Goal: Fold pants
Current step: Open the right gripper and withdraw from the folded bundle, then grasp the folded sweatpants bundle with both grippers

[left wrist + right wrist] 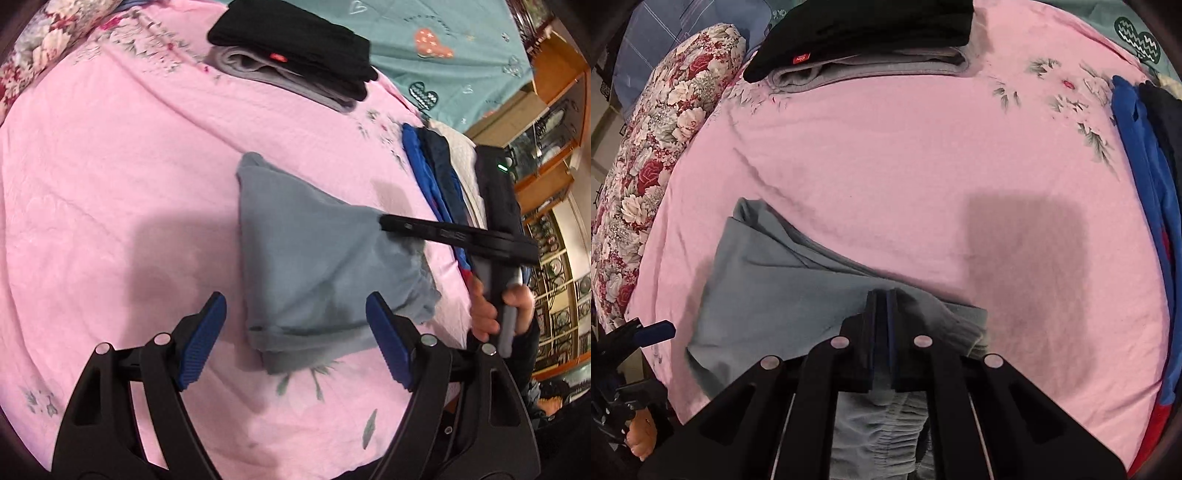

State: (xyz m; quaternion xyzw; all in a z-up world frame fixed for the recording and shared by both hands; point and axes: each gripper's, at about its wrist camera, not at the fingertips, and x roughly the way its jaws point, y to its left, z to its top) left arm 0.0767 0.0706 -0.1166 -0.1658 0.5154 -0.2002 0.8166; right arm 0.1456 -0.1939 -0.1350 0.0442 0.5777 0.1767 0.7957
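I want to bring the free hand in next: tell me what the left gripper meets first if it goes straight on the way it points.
Most likely the grey-blue pants. The left gripper is open, and the folded cloth lies straight ahead between its fingers on the pink sheet. Depth is unclear, so it might touch the sheet first.

- The grey-blue pants (pixel 314 254) are lying partly folded in a rough triangle on the pink sheet, narrowing to a point at the far end.
- One corner is lifting off the sheet, pulling the cloth taut.
- The gathered elastic waistband (pixel 882 435) is hanging at the near edge.
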